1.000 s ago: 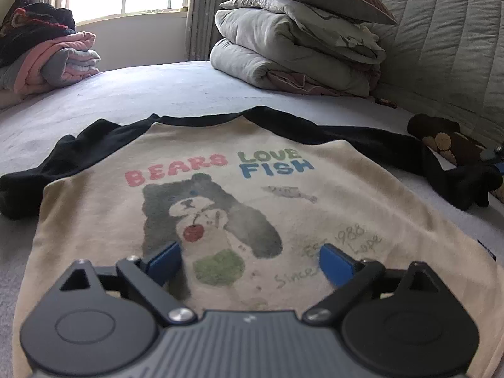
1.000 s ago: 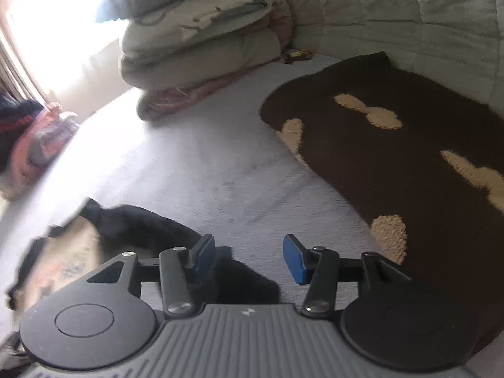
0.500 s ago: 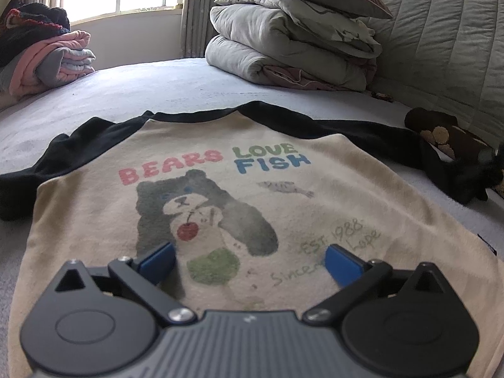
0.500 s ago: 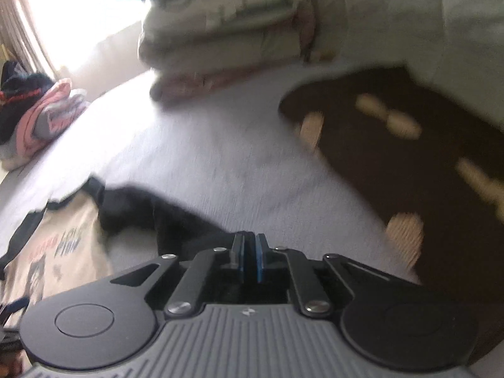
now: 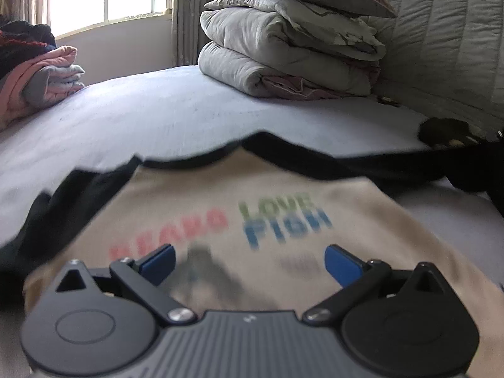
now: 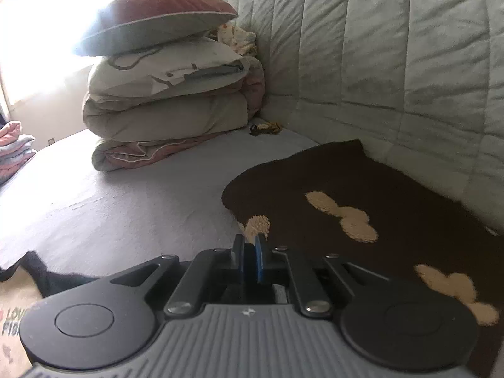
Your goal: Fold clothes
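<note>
1. Left wrist view
   - Wide apart jaws on the left gripper (image 5: 249, 260). They hold nothing and hang over the shirt.
   - Between the blue pads (image 5: 157, 260) sits the bear shirt (image 5: 252, 195). It is cream with black sleeves and lies flat on the bed (image 5: 157, 110). It fills the view from 9 o'clock to 3 o'clock.
   - One black sleeve (image 5: 456, 170) runs off toward 3 o'clock, by a brown fuzzy thing (image 5: 447, 130).
   - Folded blankets (image 5: 289, 50) sit at 1 o'clock. More folded clothes (image 5: 41, 78) sit at 10 o'clock.
   - What could go wrong: the shirt looks blurry here. If the open jaws close on the middle of the shirt and not an edge, the cloth may bunch up.

2. Right wrist view
   - Jaws on the right gripper (image 6: 249, 260) are almost together, with just a thin gap. Black cloth may be pinched there, but it cannot be told for sure.
   - A black sleeve (image 6: 63, 278) lies at 8 o'clock, close to the gripper. A bit of the shirt's print (image 6: 12, 318) shows at 8 o'clock too.
   - A brown blanket with tan shapes (image 6: 362, 195) lies at 3 o'clock.
   - What could go wrong: if the pinch is small, the sleeve may slip out when pulled. The sleeve may also drag onto the brown blanket and fold crooked.
</note>
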Demonstrator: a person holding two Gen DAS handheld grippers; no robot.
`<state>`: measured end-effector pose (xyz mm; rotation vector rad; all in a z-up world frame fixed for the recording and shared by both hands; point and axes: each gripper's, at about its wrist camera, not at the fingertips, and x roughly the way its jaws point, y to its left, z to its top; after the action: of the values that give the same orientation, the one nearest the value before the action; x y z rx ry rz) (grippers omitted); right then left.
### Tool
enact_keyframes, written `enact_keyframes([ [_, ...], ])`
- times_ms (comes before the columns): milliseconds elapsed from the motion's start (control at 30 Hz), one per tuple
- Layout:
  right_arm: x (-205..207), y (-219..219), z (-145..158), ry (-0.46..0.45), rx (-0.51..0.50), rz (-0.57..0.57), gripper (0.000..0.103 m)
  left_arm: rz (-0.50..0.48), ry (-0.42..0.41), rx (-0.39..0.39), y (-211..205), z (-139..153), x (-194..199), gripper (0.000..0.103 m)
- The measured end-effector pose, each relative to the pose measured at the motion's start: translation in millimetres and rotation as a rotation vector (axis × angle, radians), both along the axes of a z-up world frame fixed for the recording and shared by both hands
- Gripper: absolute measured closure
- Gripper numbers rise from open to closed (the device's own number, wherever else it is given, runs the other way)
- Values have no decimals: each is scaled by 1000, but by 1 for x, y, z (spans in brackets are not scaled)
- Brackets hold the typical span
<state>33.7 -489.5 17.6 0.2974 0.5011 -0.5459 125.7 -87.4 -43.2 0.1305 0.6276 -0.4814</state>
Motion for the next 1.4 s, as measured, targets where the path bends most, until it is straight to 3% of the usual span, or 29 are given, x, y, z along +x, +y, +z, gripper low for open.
enact_keyframes([
  [133, 5, -9, -6, 19, 7, -28, 88, -6, 21, -29, -23, 5, 40, 3],
  [233, -7, -18, -1, 12, 23, -32, 69, -21, 44, -39, -42, 2, 60, 8],
  [433, -45, -21, 7, -5, 112, 22, 69, -22, 78, -87, -66, -6, 78, 31],
  [533, -46, -6, 5, 56, 82, 114, 69, -1, 113, -180, -68, -5, 82, 43],
  [600, -41, 7, 4, 103, 40, 195, 69, -1, 144, -231, -72, -3, 83, 45],
  [700, -37, 17, -1, 160, 53, 270, 69, -12, 186, -275, -79, -1, 84, 46],
  [900, -32, 26, -24, 341, 41, 306, 69, -19, 236, -302, -92, -4, 89, 52],
  [1033, -27, 18, -45, 417, 57, 259, 69, 4, 284, -337, -97, -10, 97, 63],
  [1100, -26, 14, -51, 421, 73, 249, 72, 16, 301, -354, -98, -12, 101, 75],
  [1133, -26, 12, -53, 422, 79, 243, 85, 21, 309, -362, -98, -13, 103, 89],
  [1167, -27, 9, -52, 414, 78, 224, 92, 25, 313, -368, -97, -14, 103, 96],
  [1233, -33, 2, -46, 375, 95, 181, 103, 29, 303, -391, -96, -12, 104, 96],
  [1400, -51, -11, -16, 201, 118, 106, 103, 34, 250, -443, -95, 1, 103, 97],
])
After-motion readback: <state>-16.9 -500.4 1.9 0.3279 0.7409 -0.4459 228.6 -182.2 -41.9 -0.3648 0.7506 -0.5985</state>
